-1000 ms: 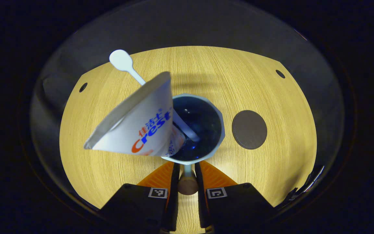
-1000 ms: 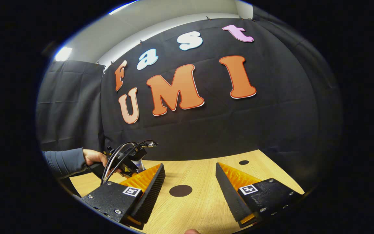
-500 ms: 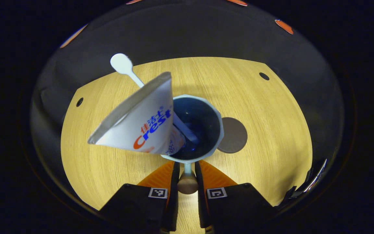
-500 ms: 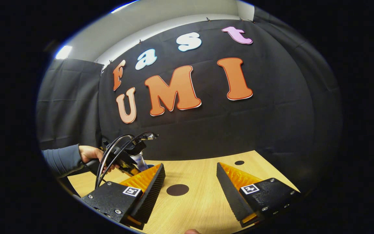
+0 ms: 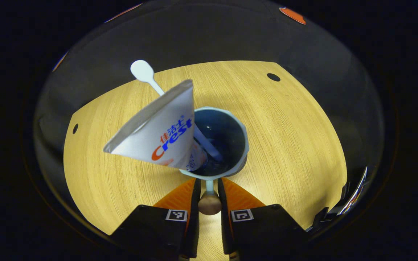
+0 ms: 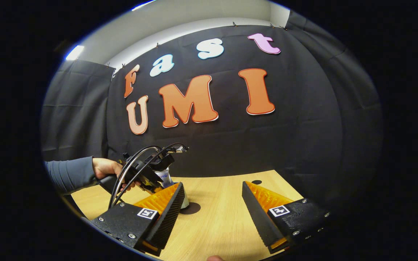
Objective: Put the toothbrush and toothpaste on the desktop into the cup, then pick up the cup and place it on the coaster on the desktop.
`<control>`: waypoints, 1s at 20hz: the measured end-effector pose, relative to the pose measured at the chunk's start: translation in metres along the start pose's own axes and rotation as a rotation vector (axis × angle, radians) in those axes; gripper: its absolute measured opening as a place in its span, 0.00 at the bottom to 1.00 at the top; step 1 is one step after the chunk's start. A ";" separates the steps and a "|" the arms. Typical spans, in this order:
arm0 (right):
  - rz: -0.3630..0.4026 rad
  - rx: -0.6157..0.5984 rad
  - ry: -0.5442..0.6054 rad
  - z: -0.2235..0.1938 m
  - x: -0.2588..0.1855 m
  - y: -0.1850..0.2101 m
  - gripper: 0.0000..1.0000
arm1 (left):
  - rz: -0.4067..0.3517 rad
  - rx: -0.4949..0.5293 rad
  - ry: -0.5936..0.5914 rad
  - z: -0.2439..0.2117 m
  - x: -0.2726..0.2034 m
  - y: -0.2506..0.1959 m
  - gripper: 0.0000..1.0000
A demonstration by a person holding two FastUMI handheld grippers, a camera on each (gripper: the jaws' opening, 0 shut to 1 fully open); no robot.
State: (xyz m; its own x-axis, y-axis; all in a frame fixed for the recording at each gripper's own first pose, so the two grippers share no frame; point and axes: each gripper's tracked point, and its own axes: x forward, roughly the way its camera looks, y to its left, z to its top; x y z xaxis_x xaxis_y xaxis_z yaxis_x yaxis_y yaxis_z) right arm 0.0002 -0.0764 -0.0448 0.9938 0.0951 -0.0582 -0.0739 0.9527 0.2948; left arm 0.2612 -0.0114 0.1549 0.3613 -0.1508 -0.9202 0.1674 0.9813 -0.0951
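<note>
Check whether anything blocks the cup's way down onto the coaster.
Nothing visible does. The left tongs hold the cup by its handle, toothpaste and toothbrush inside, right above the coaster, whose dark edge peeks out beneath it.

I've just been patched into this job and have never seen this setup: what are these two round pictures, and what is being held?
There is no robot arm. A person holds a pair of hand tongs in each hand, and each carries a camera looking forward along its two fingers.

In the left gripper view, the left tongs grip the handle of a blue cup with the fingers closed on it. A toothpaste tube and a white toothbrush stand in the cup, over the wooden table.

In the right gripper view, the right tongs are open and hold nothing. Farther off, a hand carries the left tongs, with the cup over a dark round coaster on the table. Whether the cup touches it, I cannot tell.
</note>
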 end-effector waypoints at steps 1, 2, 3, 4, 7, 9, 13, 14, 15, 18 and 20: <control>-0.005 0.003 0.000 -0.001 -0.001 -0.003 0.96 | -0.001 0.008 0.002 0.006 -0.002 -0.007 0.30; -0.006 0.005 0.001 -0.001 -0.003 -0.005 0.96 | -0.001 0.011 0.003 0.013 -0.004 -0.012 0.30; -0.014 0.006 0.004 -0.002 -0.004 -0.008 0.96 | 0.000 0.016 0.004 0.007 0.000 -0.018 0.30; -0.016 0.005 0.006 -0.003 -0.005 -0.011 0.96 | 0.004 0.019 0.008 0.001 0.005 -0.021 0.30; -0.024 0.007 0.018 -0.009 -0.008 -0.016 0.96 | 0.015 0.031 -0.007 -0.015 0.010 -0.032 0.30; -0.024 0.013 0.025 -0.011 -0.008 -0.018 0.96 | 0.014 0.024 -0.005 -0.018 0.000 -0.024 0.30; -0.033 0.022 0.049 -0.020 -0.006 -0.020 0.97 | 0.007 0.017 -0.006 -0.023 0.007 -0.025 0.30; -0.030 0.022 0.053 -0.020 -0.005 -0.018 0.97 | 0.004 0.015 -0.009 -0.026 0.007 -0.022 0.32; -0.029 0.020 0.058 -0.021 -0.004 -0.016 0.97 | -0.003 0.023 -0.014 -0.039 0.014 -0.019 0.33; -0.025 0.004 0.070 -0.021 -0.004 -0.007 0.97 | -0.012 0.056 -0.046 -0.045 0.012 -0.005 0.59; -0.018 -0.012 0.066 -0.016 -0.003 0.003 0.97 | -0.017 0.074 -0.093 -0.041 0.009 0.007 0.80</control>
State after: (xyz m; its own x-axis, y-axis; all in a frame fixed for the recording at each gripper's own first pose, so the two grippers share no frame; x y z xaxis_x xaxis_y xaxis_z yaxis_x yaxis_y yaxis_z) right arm -0.0043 -0.0690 -0.0587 0.9873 0.0961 -0.1267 -0.0570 0.9577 0.2820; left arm 0.2275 -0.0011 0.1303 0.4409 -0.1809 -0.8792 0.2398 0.9676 -0.0789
